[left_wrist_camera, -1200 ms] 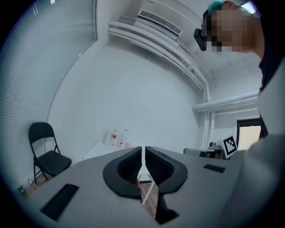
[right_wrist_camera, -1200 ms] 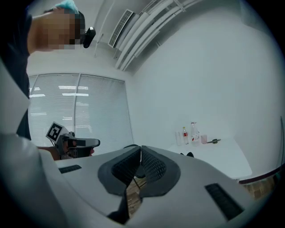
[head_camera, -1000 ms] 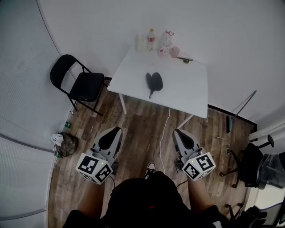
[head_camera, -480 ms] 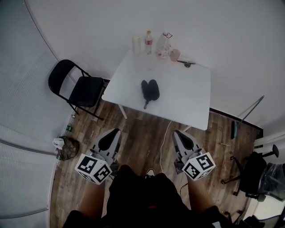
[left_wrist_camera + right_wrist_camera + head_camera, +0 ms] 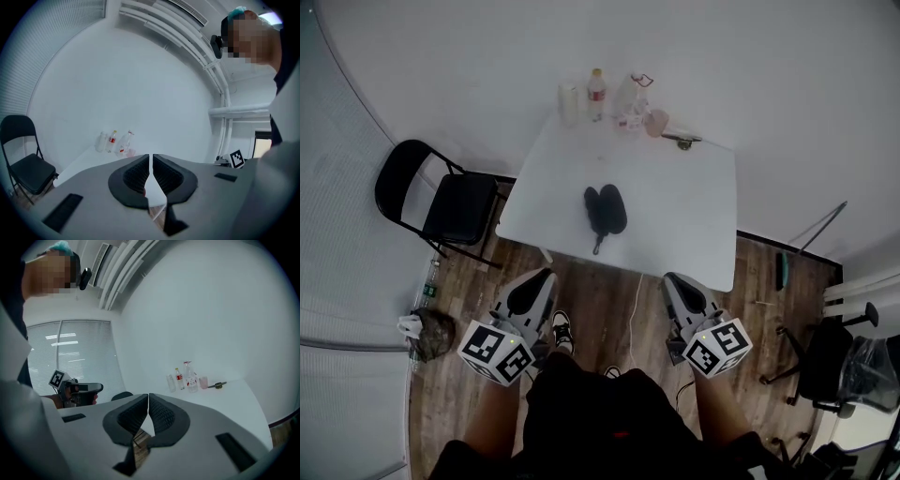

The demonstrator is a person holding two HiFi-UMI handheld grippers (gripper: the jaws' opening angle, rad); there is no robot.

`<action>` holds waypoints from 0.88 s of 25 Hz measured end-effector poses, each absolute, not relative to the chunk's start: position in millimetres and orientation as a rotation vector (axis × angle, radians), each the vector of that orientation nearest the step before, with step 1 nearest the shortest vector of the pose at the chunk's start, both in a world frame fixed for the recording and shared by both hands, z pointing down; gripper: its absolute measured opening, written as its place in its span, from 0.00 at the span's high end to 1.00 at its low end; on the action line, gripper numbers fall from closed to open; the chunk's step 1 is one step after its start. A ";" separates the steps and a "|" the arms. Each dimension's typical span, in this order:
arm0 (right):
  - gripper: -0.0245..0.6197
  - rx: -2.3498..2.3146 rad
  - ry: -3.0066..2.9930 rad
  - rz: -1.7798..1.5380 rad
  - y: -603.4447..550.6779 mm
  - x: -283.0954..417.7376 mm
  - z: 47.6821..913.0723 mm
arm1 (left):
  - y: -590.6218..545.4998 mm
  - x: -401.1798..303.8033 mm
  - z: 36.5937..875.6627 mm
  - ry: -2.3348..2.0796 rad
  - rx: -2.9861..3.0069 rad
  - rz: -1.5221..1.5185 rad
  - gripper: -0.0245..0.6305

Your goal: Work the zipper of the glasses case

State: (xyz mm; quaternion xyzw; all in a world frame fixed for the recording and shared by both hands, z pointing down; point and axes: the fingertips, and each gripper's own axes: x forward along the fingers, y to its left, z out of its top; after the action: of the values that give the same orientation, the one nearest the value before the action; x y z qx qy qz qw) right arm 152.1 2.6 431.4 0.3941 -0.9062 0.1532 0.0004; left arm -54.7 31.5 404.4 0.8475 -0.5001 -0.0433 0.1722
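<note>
A person stands on the wooden floor (image 5: 600, 300) short of a white desk (image 5: 684, 220), holding the left tongs (image 5: 538, 278) and the right tongs (image 5: 676, 281) low and side by side, both pointing toward the desk. Each pair is pressed together with nothing between the pads, as the left gripper view and the right gripper view both show. The black glasses case (image 5: 605, 209) lies alone on the middle of the desk, well apart from either pair and straight ahead of the gap between them, so neither hand has a clear advantage in reach; if anything the left sits a shade closer. Its long axis runs near to far, leaning slightly to the left at the near end, and a thin dark tail (image 5: 597, 247) trails from it toward the near edge of the desk. From this height it cannot be told for certain whether that tail is the zipper pull or a strap, nor whether the case, which reads as two rounded lobes side by side, is zipped or lying open. Bottles (image 5: 595, 94) stand in a cluster at the far edge, and a black folding chair (image 5: 450, 208) waits just left of the desk. The zipper has not yet been touched, and both tongs must first travel forward over the near edge to reach the case.
</note>
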 end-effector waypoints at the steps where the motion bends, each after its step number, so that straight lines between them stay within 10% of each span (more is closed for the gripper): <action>1: 0.93 1.257 -2.831 0.477 -8.5 147.4 430.7 | 18.0 -61.0 403.3 -1.412 2.409 -0.124 0.90; 22: 0.93 1.496 -2.552 0.455 -139.5 56.0 452.6 | -150.3 -158.7 428.6 -1.137 2.463 -0.062 0.90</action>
State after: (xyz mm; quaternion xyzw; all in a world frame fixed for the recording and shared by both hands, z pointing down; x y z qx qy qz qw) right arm 56.0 -139.5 452.6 0.4985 -0.8503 0.1516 0.0744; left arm -158.7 -150.3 428.6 0.8869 -0.4096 -0.0225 0.2124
